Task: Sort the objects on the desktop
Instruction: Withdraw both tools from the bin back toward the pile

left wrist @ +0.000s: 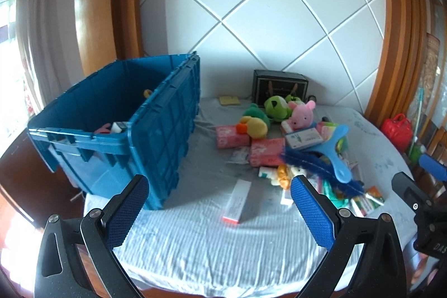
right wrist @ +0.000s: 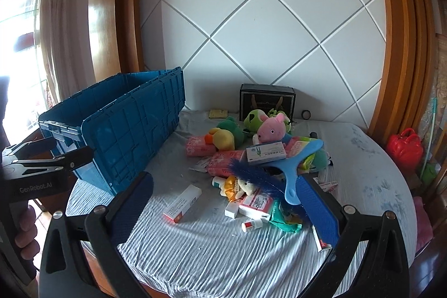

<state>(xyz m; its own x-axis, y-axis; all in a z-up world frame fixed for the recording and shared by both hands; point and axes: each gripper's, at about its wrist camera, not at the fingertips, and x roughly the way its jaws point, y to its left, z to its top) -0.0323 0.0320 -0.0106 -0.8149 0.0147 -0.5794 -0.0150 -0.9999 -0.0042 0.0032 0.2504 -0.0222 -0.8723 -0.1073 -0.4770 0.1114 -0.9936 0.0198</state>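
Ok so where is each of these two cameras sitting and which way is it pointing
Left wrist: sits on the left gripper, above the table's near edge, facing the tiled wall; blue crate close at left. Its own open fingers show, plus the right gripper's edge at right.
Right wrist: sits on the right gripper, further right, same heading, toy and box pile ahead. Its open fingers show, plus the left gripper and the hand holding it.
Shared: crate, pink pig plush, blue feather, black box.

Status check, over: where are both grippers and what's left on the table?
Left gripper open, empty, above the table. Right gripper open, empty. Blue crate partly filled. Toy and box pile unsorted; long white box lies nearest, nothing blocking it.
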